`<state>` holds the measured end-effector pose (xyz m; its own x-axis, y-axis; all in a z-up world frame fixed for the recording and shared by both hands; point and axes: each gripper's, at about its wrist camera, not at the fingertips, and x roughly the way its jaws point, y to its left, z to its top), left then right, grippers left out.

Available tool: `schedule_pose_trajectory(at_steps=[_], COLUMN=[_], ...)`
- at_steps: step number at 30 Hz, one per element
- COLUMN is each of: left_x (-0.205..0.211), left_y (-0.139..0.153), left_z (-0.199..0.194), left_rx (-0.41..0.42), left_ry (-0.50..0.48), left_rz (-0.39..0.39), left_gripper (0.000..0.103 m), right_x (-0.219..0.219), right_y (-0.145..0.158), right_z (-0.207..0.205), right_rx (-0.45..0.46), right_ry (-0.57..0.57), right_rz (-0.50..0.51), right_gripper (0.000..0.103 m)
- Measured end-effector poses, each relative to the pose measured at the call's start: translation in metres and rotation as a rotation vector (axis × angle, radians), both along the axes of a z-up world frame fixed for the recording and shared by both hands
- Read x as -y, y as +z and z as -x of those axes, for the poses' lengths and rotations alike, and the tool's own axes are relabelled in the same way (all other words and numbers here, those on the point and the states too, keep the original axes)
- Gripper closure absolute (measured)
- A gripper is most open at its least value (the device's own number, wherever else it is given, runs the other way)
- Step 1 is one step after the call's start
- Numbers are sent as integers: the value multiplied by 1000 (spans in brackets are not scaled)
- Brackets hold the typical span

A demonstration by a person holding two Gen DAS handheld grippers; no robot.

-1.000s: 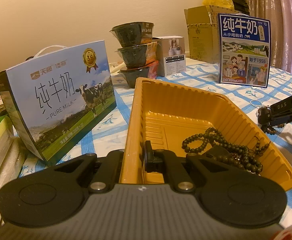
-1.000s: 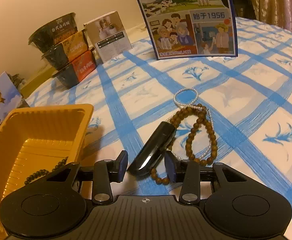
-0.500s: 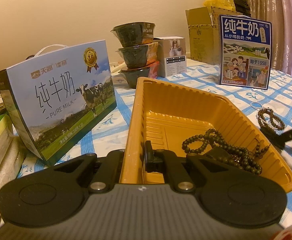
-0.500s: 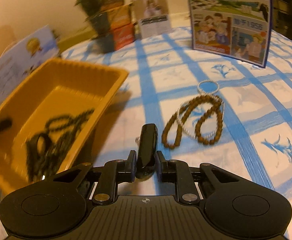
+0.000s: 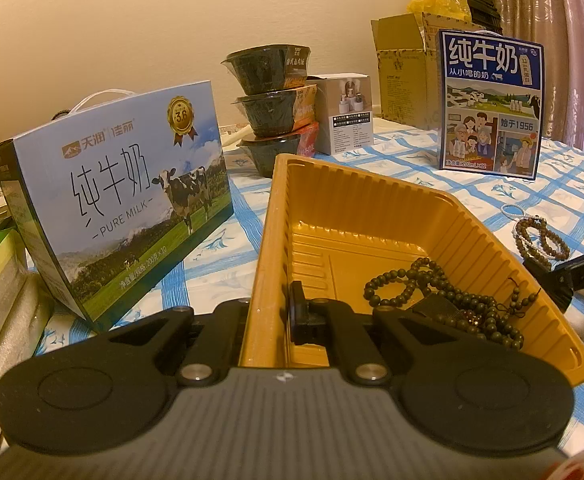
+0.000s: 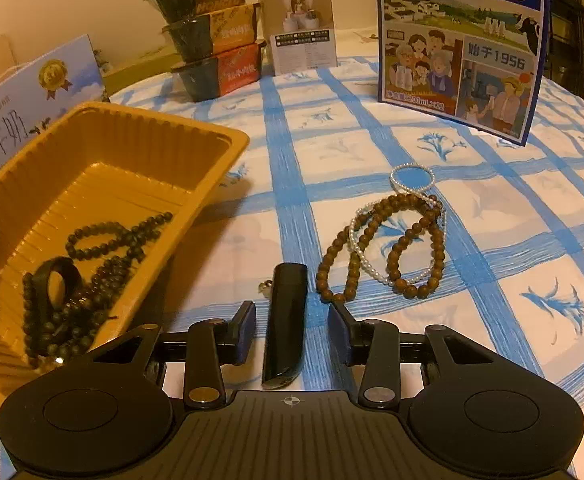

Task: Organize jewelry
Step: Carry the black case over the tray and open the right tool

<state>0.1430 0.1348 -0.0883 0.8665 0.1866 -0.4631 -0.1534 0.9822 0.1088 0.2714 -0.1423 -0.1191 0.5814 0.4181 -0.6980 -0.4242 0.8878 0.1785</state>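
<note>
The yellow tray [image 6: 212, 136] is held at its near wall by the left gripper [image 5: 270, 316], fingers pinched on it. The black clip [image 6: 286, 316], gripped half a second ago, has been released; the right gripper [image 6: 292, 332] now stands open around it. The brown beads [image 6: 388, 248] remain untidied.
</note>
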Motion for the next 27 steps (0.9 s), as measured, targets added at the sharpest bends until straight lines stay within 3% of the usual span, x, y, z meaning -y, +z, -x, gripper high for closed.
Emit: schedule_pose_trajectory(at_steps=[2, 8, 14, 22, 27], left_x=[0, 0, -1, 0, -2], left_y=[0, 0, 0, 0, 1], left_z=[0, 0, 0, 0, 0], left_rx=[0, 0, 0, 0, 2], left_ry=[1, 1, 1, 1, 1], left_rz=[1, 1, 1, 1, 5], left_gripper=[98, 97, 97, 98, 98], right_x=[2, 17, 24, -26, -73], right_y=[-3, 4, 37, 69, 66], right_z=[1, 9, 21, 40, 44], right_rx=[-2, -1, 28, -6, -38], right_ry=[4, -34, -40, 107, 177], right_rz=[-1, -53, -176, -353, -382], right_gripper=[81, 82, 82, 82, 82])
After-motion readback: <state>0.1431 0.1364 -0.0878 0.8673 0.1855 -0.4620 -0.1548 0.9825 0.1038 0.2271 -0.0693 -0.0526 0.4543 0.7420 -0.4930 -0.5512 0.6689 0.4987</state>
